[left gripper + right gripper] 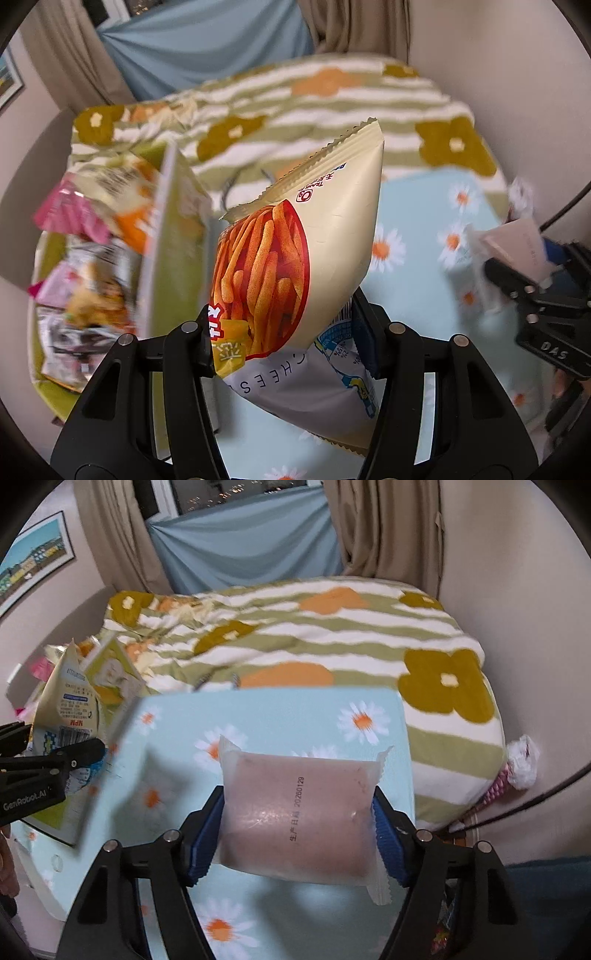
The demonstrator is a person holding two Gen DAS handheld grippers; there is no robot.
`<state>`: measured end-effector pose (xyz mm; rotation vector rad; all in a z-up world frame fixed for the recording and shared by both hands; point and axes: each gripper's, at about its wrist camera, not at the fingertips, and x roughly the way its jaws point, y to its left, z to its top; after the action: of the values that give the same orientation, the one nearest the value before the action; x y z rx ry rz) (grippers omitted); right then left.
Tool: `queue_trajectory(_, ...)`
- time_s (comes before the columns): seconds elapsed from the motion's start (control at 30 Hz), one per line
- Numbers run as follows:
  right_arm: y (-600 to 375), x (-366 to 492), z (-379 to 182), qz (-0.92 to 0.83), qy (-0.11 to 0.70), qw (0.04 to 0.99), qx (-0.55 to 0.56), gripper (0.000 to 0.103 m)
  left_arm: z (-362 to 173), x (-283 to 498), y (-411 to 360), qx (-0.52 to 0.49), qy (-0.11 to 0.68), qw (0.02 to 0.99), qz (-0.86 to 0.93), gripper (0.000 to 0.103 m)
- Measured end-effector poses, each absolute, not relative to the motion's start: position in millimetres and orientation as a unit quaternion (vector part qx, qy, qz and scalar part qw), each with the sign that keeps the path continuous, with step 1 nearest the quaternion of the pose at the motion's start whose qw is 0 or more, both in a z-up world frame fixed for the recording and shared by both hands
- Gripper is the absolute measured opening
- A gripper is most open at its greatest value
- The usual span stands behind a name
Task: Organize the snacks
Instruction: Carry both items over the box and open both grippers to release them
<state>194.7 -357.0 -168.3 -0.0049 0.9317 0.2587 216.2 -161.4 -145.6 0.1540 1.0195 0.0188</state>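
Nearest in the left wrist view: left black two-finger gripper, clamped on the lower end of a cream foil snack bag printed with orange cheese sticks, held tilted above the pale blue daisy-print cloth. Bag's bottom edge cut off behind the fingers; printed text partly blocked and upside down.

To the left, an open yellow-green cardboard box, one wall seen edge-on. Inside, a blurred heap of mixed snack packets, pink, orange and silver; labels unreadable, count impossible to tell. Box bottom hidden under the heap.

At the right edge of that view, the right black gripper, smeared by motion, with a pale packet between its fingers.

Nearest in the right wrist view: the same right gripper, blue ribbed pads pressed on both sides of a translucent frosted pouch with a pinkish-brown filling, held clear of the daisy cloth. Small printed date line on the pouch; contents hard to identify.

Beyond, a green-and-white striped blanket with orange and mustard flowers, rumpled. Farthest, beige curtains and a blue drape.
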Motion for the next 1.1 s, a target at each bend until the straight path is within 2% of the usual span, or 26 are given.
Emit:
queue_trajectory(0.23, -304.8, 185.0, -98.6, 0.173, 0.403, 0.899, 0.01, 0.069, -65.9, 189.1, -99.5, 0.045, 0.42, 0.906, 0.017, 0.054)
queue_trajectory(0.43, -227.5, 177.6, -53.2, 0.23, 0.382, 0.894, 0.043, 0.069, -35.9, 176.6, -24.4, 0.051, 0.399, 0.914, 0.046, 0.054)
queue_trajectory(0.73, -115.7, 178.1, -37.4, 0.262, 0.374, 0.889, 0.042, 0.069, -51.3, 195.5, 103.2, 0.042, 0.427, 0.901, 0.07, 0.054)
queue_trajectory(1.0, -67.1, 183.2, -50.8, 0.24, 0.388, 0.889, 0.045, 0.069, -89.9, 231.8, 155.0, 0.03, 0.461, 0.886, 0.042, 0.055)
queue_trajectory(1.03, -64.1, 182.9, -53.6, 0.235, 0.39, 0.889, 0.047, 0.069, -96.3, 236.6, 158.3, 0.028, 0.469, 0.882, 0.035, 0.058)
queue_trajectory(1.1, -61.9, 180.9, -57.8, 0.227, 0.394, 0.889, 0.052, 0.069, -106.5, 241.5, 158.7, 0.031, 0.485, 0.874, 0.021, 0.075)
